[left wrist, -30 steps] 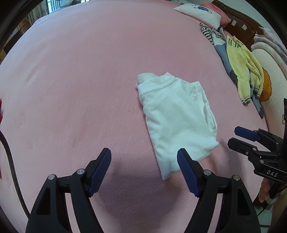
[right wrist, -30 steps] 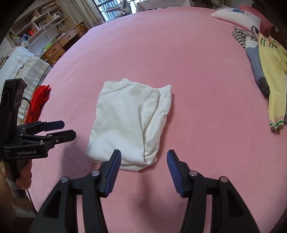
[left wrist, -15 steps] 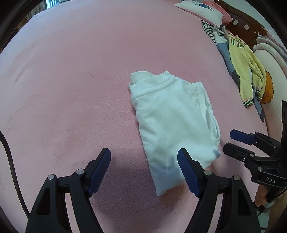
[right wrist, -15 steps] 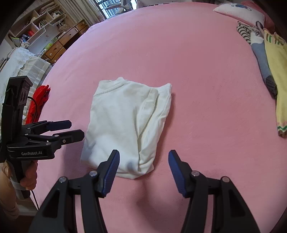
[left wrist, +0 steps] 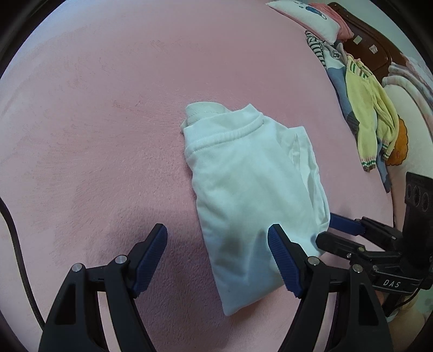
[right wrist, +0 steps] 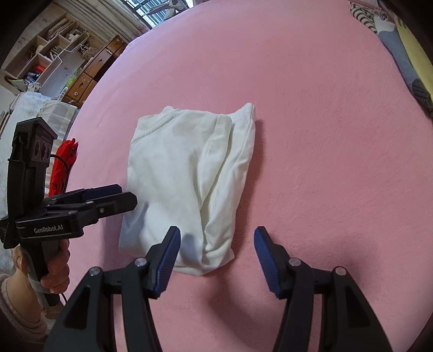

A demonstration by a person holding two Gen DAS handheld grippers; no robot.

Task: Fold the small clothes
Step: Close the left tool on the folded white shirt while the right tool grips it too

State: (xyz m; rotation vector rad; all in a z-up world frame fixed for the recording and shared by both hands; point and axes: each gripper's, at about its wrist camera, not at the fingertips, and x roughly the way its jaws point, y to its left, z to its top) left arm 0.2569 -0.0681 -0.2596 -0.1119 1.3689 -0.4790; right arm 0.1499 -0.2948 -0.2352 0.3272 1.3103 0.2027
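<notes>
A small white shirt (left wrist: 251, 186) lies folded lengthwise on the pink bed (left wrist: 108, 121), collar at the far end. It also shows in the right wrist view (right wrist: 186, 176). My left gripper (left wrist: 217, 256) is open and empty, low over the shirt's near left corner. My right gripper (right wrist: 216, 257) is open and empty, over the shirt's near right corner. Each gripper shows in the other's view, the right one (left wrist: 333, 230) beside the shirt's right edge, the left one (right wrist: 119, 196) beside its left edge.
A yellow sweater (left wrist: 370, 121) and other clothes lie along the bed's right side, with a white pillow (left wrist: 308, 13) at the far end. A red garment (right wrist: 63, 159) hangs at the left edge. Drawers and shelves (right wrist: 89, 70) stand beyond.
Both grippers have moved forward and closer to the shirt's near end. Both stay open. The shirt has not moved.
</notes>
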